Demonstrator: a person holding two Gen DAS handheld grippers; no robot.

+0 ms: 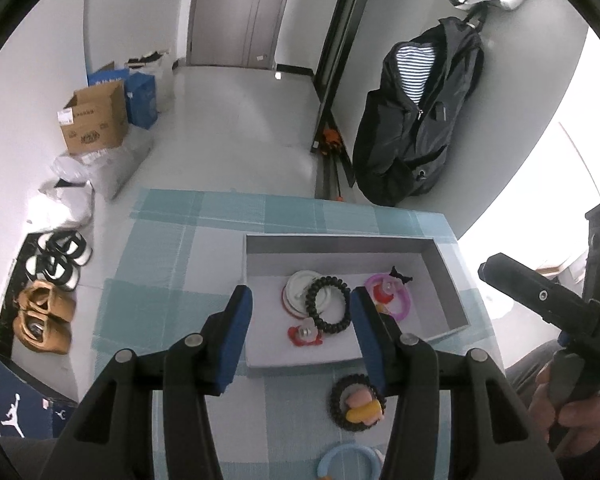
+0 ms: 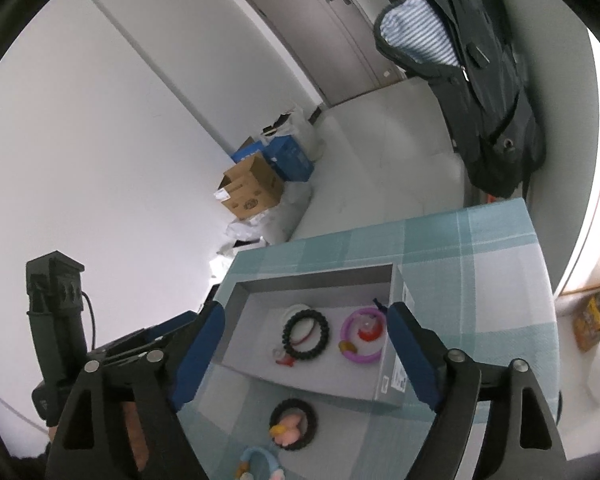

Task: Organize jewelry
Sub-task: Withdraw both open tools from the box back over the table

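Note:
A grey open box point(image 1: 446, 276) point(image 2: 392, 384) sits on a checked blue tablecloth. Inside lie a black bead bracelet point(image 1: 327, 303) point(image 2: 306, 334), a white and red bangle point(image 1: 296, 292), a pink ring bracelet point(image 1: 396, 300) point(image 2: 360, 336) and a small red charm point(image 1: 305, 334) point(image 2: 282, 356). In front of the box lie a black bracelet with a pink and yellow charm point(image 1: 356, 403) point(image 2: 293, 424) and a light blue bracelet point(image 1: 348, 462) point(image 2: 260, 462). My left gripper point(image 1: 300, 328) is open and empty above the box's near edge. My right gripper point(image 2: 302, 360) is open and empty above the box.
The tablecloth point(image 1: 172, 264) point(image 2: 480, 248) covers a small table with floor beyond its edges. Shoes point(image 1: 44, 312) and cardboard boxes point(image 1: 94, 118) stand at the left. A dark jacket point(image 1: 420, 120) hangs at the right. The right gripper's body point(image 1: 548, 304) shows at the right.

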